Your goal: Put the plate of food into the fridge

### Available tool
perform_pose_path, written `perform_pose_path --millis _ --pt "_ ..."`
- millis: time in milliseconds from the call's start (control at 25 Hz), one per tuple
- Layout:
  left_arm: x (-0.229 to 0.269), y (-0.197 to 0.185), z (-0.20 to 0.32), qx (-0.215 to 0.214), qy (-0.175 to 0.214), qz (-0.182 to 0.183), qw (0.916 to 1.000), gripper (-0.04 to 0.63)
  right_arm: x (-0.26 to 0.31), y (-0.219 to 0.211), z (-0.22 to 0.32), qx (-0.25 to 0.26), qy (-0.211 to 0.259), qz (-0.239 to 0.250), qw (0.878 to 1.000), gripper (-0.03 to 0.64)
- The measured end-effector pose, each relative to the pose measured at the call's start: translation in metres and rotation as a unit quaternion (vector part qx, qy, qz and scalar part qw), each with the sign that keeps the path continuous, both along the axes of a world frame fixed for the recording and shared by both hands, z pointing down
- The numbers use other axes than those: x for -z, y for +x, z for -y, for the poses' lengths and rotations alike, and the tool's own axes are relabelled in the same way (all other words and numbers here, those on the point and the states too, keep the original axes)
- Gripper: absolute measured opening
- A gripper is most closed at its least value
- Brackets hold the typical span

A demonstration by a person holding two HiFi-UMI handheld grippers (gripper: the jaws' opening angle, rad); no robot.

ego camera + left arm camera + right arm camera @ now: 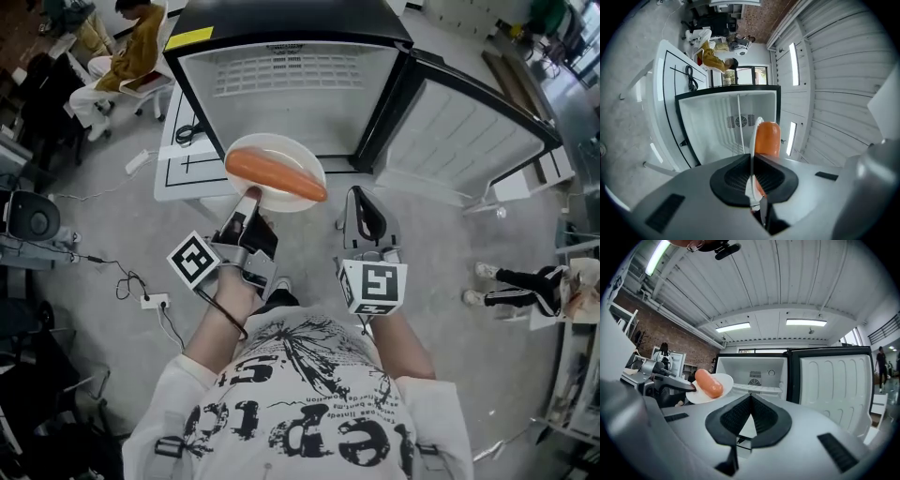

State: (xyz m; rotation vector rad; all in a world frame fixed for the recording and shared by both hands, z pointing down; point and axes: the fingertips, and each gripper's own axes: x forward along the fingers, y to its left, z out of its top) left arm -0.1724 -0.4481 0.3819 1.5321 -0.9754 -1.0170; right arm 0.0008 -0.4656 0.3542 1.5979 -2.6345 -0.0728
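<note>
Plate held level in front of the open fridge
The left gripper pinches the near rim of the plate in its jaws, probably keeping it flat so the sausage stays on. The sausage's long axis runs left to right, across the opening. The right gripper is beside it, jaws together and empty.

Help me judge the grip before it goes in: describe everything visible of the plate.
The plate is white, round and shallow, smooth like glazed ceramic or plastic. The left tool is shut on its near rim, holding it roughly level in the air before the open fridge. One orange sausage lies across it. Nothing else touches it.
</note>
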Motion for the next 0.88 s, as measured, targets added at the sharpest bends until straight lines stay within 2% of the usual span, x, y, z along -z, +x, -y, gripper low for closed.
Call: perform_pose_path --millis 160,360,600,720,880 --pt "0.004 -0.034 0.035 -0.015 -0.005 0.008 0.9998 0.020 0.001 -0.031 0.035 -0.016 -0.006 0.006 1.000 0.000" --pt "0.003 -0.055 0.065 -0.032 -0.011 -0.007 0.9994 0.020 -0.003 -0.057 0.065 -0.021 -0.019 0.032 0.999 0.000" --pt "-0.007 -0.054 0.097 -0.043 -0.023 -0.031 0.9983 0.020 -0.018 -0.053 0.095 -0.036 -0.032 0.015 0.999 0.000" --pt "-0.010 -0.051 0.111 -0.039 -0.027 -0.031 0.9984 0.021 -0.022 -0.052 0.113 -0.027 -0.032 0.011 0.999 0.000" --pt "-0.003 -0.045 0.133 -0.022 -0.023 -0.037 0.9988 0.020 -0.018 -0.055 0.139 -0.002 -0.033 0.029 0.999 0.000"
